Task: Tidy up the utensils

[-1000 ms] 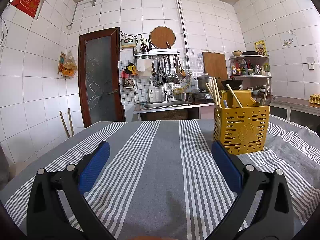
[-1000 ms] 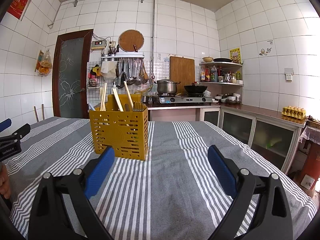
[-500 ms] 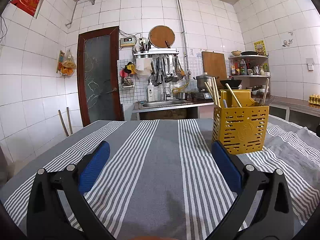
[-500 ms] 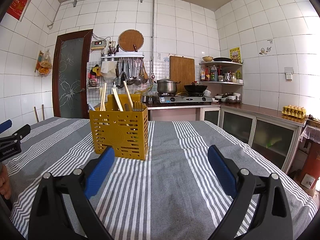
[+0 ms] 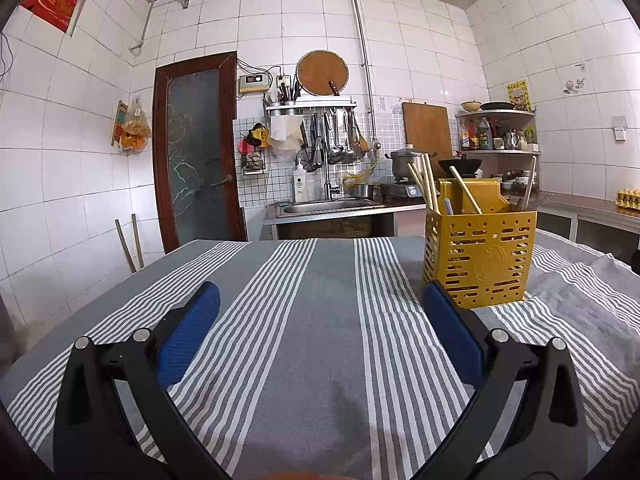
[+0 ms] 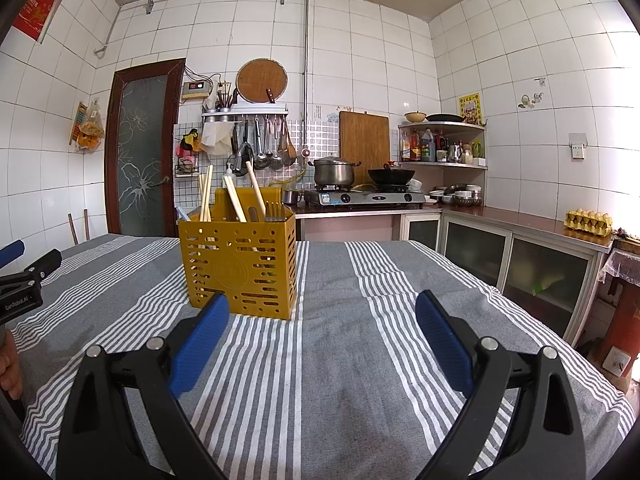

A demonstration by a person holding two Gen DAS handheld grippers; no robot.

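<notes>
A yellow perforated utensil holder [image 5: 479, 257] [image 6: 240, 268] stands upright on the grey striped tablecloth [image 5: 320, 320] [image 6: 360, 340]. Wooden chopsticks [image 5: 425, 184] [image 6: 205, 194], wooden handles and forks [image 6: 274, 210] stick up out of it. My left gripper [image 5: 320, 300] is open and holds nothing; the holder is just past its right finger. My right gripper [image 6: 320, 308] is open too, nothing between its pads, with the holder just beyond its left finger. The left gripper's tip [image 6: 24, 264] shows at the left edge of the right wrist view.
Behind the table are a sink [image 5: 328, 206], hanging ladles [image 5: 340, 140], a gas stove with a pot [image 6: 334, 172] and wok [image 6: 390, 176], a corner shelf of bottles [image 6: 440, 148], an egg tray [image 6: 588, 220] and a brown door [image 5: 196, 152]. A hand [image 6: 10, 368] is at the left.
</notes>
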